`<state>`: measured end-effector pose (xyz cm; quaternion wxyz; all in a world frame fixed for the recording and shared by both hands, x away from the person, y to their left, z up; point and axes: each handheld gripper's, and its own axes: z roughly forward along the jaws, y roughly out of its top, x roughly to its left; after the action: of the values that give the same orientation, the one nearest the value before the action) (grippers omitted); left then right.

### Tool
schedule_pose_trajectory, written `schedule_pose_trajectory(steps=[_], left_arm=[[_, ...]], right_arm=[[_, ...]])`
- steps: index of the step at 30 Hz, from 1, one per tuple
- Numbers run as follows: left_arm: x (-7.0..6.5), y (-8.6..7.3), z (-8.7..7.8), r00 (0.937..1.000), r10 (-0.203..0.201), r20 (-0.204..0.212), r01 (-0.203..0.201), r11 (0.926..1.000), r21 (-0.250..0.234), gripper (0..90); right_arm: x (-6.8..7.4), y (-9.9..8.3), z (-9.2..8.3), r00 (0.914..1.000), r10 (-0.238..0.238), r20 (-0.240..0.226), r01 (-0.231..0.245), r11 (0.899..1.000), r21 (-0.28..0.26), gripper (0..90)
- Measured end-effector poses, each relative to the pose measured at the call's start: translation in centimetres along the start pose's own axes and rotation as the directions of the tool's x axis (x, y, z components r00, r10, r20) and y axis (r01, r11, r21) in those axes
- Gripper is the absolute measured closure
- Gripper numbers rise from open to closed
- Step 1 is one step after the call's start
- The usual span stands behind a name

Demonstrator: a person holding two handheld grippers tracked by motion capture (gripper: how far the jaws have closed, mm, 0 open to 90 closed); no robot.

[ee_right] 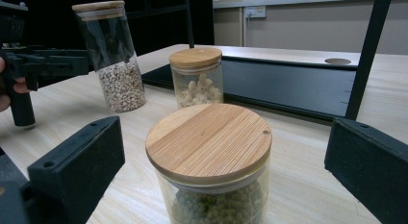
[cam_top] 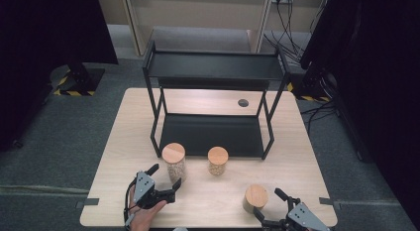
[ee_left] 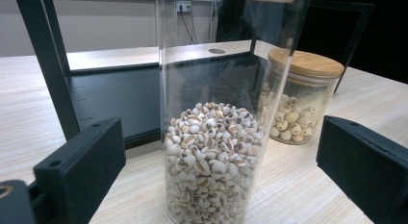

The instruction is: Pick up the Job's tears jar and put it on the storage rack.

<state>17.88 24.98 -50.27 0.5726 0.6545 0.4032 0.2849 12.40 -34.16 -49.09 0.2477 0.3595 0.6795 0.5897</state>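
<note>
Left claw (cam_top: 165, 177) is released, jaws spread wide on either side of the tall jar (cam_top: 174, 161), pads clear of the glass; in the left gripper view the tall jar (ee_left: 216, 137) stands upright between the jaws, partly filled with pale grains. A hand (cam_top: 146, 213) holds this claw at the near left edge of the surface (cam_top: 124, 142). Right claw (cam_top: 270, 203) is likewise released, jaws wide, with the short jar (cam_top: 255, 198) between them and no contact visible; the right gripper view shows this short jar (ee_right: 210, 161) with a bamboo lid, greenish contents below, standing near the front right edge. The middle jar (cam_top: 218, 160) stands untouched between the two, just in front of the rack (cam_top: 213, 67), holding larger pale round pieces. All three jars are upright on the surface, lids on, apart from one another. The rack is black, two-tiered, both shelves bare, standing at the middle of the surface behind the jars.
</note>
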Motion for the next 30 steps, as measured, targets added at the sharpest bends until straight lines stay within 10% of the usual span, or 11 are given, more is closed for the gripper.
schedule_pose_trajectory(steps=[30], left_arm=[[-0.01,-0.08,0.02,1.0,-0.005,0.001,0.005,1.0,-0.002,2.6]], right_arm=[[-0.1,-0.15,-0.01,0.9998,0.017,-0.006,-0.017,1.0,-0.012,0.5]])
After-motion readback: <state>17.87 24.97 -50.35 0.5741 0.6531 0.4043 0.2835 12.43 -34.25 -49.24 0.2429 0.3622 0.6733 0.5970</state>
